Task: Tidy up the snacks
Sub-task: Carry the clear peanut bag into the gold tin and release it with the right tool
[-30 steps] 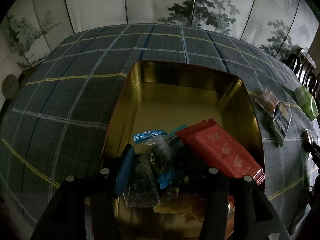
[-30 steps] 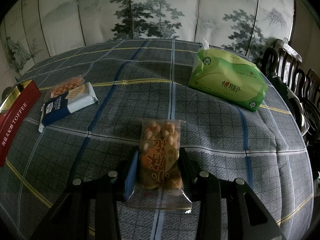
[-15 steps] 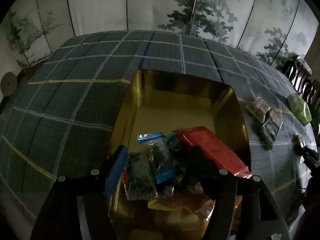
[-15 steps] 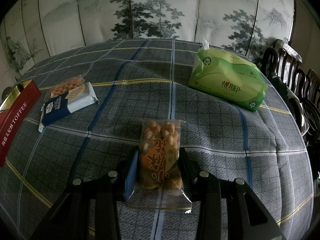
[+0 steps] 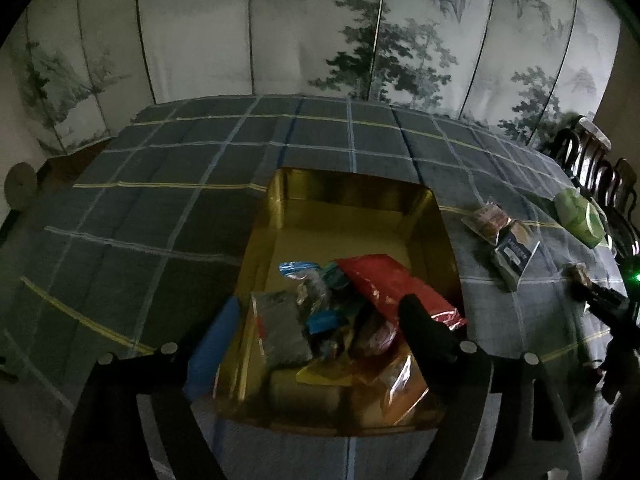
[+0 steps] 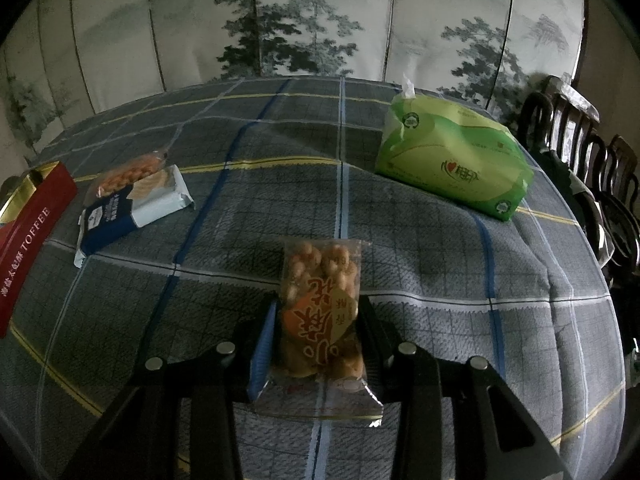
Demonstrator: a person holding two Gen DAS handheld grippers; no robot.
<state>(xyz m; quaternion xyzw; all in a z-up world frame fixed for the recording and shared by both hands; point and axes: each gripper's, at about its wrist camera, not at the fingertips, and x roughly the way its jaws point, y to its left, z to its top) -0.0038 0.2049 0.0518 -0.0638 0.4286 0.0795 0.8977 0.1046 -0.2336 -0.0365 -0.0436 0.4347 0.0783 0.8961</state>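
1. My left gripper (image 5: 316,320) hangs above the gold tin (image 5: 280,216), its jaws opening with nothing gripped between them.
2. Inside the tin lie a red packet (image 5: 384,280) and several small snack bags (image 5: 304,304).
3. My right gripper (image 6: 316,324) is clamped on a peanut packet (image 6: 320,304) over the checked tablecloth (image 6: 240,240).
4. A green tissue pack (image 6: 452,160) sits further back.

Open gold tin (image 5: 424,216), packets heaped at near end: red pouch (image 5: 394,284), grey packet (image 5: 280,330), blue-edged bags. Peanut packet (image 6: 320,312) clamped flat on bench. Blue-white biscuit pack (image 6: 132,208) laid over orange snack bag (image 6: 128,172).
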